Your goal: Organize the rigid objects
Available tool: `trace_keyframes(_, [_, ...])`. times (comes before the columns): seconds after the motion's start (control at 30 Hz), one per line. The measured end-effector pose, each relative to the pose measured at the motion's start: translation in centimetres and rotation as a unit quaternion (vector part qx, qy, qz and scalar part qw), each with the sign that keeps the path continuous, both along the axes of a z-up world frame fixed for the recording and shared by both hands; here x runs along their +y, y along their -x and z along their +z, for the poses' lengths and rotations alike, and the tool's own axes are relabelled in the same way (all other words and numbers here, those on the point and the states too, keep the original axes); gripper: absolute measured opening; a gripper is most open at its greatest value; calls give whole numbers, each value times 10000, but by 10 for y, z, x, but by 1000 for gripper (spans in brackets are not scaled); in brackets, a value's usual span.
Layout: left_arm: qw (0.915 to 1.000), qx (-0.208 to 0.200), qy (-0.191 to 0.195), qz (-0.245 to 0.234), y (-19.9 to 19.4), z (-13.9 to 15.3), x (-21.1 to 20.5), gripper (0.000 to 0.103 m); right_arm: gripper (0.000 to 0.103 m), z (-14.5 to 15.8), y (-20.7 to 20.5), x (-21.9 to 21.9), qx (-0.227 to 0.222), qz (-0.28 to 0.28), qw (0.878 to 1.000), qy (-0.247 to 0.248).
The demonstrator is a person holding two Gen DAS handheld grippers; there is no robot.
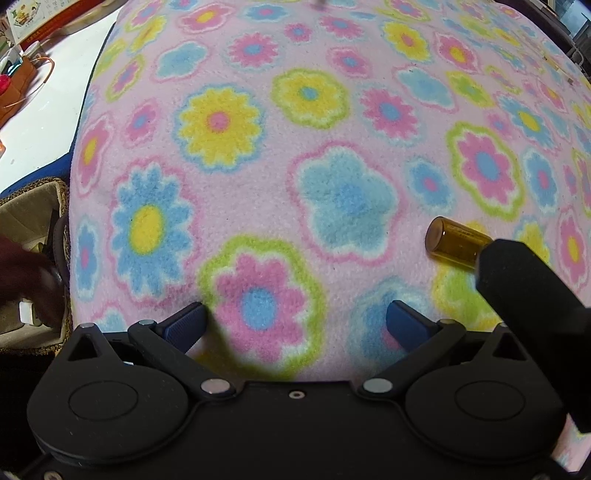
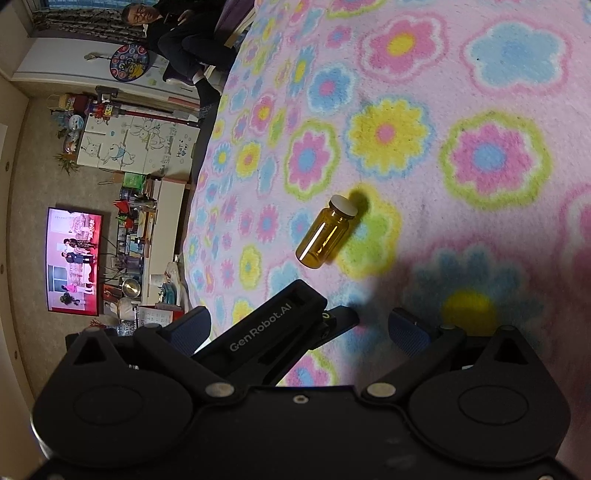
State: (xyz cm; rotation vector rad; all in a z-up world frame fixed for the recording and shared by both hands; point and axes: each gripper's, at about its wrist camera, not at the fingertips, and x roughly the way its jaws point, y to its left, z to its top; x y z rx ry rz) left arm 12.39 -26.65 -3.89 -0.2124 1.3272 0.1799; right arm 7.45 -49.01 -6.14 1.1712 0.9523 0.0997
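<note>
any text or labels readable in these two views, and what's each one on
"GenRobot.AI": white lettering on the black body of the left gripper, seen in the right wrist view.
"HeaT" or similar: handwriting on the white rabbit drawing board, too small to be sure.
Calendar by the red box: print too small to read.
Television: on-screen text blurred.
Amber vial: no readable label.

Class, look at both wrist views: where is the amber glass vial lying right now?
The amber glass vial lies on its side on the flowered fleece blanket, ahead of the open right gripper; in the left wrist view it sits at right, beside the other gripper's black body.
</note>
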Motion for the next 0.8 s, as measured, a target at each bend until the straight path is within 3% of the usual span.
trace_keyframes(0.43, [10000, -6, 8, -10, 3, -1, 0, 100, 103, 0, -1, -1, 7, 23, 10000, -28])
trace_keyframes(0.8, [9996, -274, -50, 49, 10, 1, -3, 100, 103, 0, -2, -4, -41, 243, 9997, -55])
